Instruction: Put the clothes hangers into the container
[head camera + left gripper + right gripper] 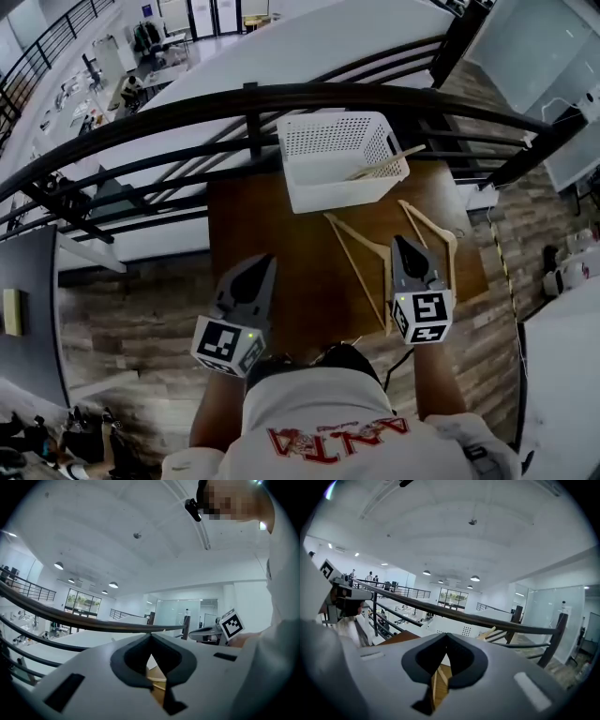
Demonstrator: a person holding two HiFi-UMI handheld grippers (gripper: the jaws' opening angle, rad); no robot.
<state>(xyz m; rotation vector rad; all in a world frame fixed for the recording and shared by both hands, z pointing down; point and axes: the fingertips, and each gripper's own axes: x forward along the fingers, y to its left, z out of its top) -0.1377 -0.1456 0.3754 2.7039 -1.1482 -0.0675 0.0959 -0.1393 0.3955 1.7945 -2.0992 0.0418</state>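
A white perforated basket [330, 192] stands at the far edge of the brown table [272, 225], with one wooden hanger [384, 167] poking out of its right side. Two more wooden hangers lie on the table: one [361, 255] in the middle, the other [439, 236] to its right. My right gripper [402, 242] hovers between them with its jaws together and nothing in them. My left gripper [264, 262] hangs over the table's near left part, also shut and empty. The right gripper view looks over its closed jaws [446, 635] at the basket [464, 630].
A dark curved railing [281, 98] runs just behind the basket, with a drop to a lower floor beyond it. Wooden flooring [131, 319] surrounds the table. A white surface [562, 375] stands at the right.
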